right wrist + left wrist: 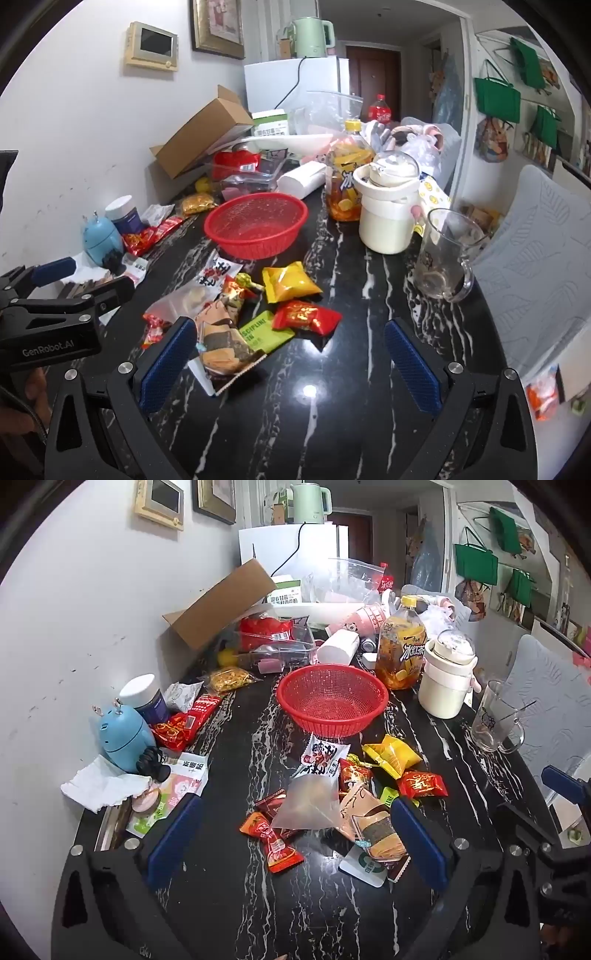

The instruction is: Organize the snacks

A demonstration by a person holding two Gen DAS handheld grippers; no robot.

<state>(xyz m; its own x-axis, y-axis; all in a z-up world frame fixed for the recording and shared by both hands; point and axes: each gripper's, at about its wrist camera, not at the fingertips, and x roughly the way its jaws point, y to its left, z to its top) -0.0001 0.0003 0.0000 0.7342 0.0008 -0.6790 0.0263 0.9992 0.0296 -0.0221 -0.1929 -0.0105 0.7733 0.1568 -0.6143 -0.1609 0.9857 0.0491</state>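
Observation:
An empty red mesh basket stands mid-table. In front of it lies a loose pile of snack packets: a yellow packet, a red packet, a white and red packet, a frosted bag, an orange-red packet, a clear sandwich-cracker pack and a green packet. My left gripper is open and empty just before the pile. My right gripper is open and empty, right of the left one.
The black marble table is crowded: an iced-tea bottle, a cream pot, a glass mug, a blue gadget, a jar, a cardboard box, and red packets at the wall.

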